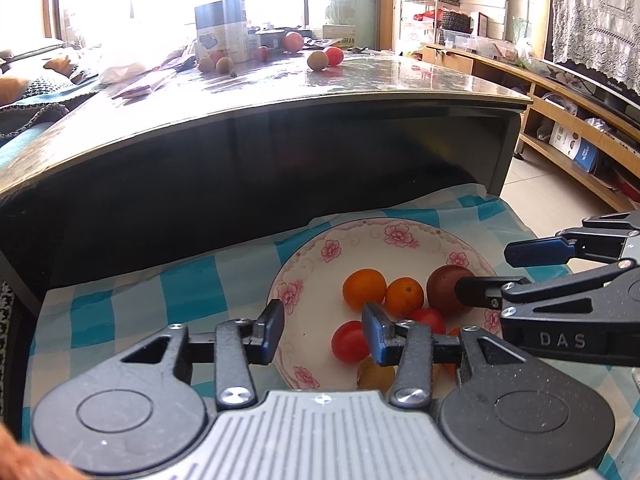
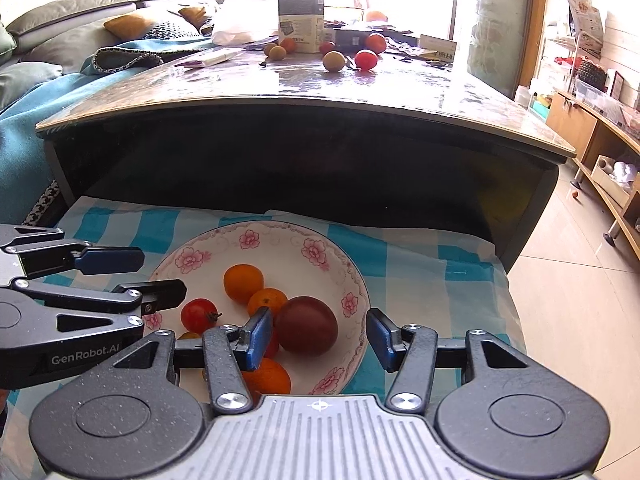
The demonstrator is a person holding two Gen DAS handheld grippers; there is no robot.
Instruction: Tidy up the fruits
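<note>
A floral-rimmed white plate rests on a blue-and-white checked cloth. It holds two oranges, a dark plum, red tomatoes and a yellowish fruit. My left gripper hovers open over the plate's left side. My right gripper is open above the plum, its fingers apart from the fruit. More fruit lies on the tabletop beyond, including a red tomato and a tan fruit.
A dark coffee table with a glossy top rises just behind the plate. On it stand a box, papers and a white bag. A sofa lies left; wooden shelving and tiled floor lie right.
</note>
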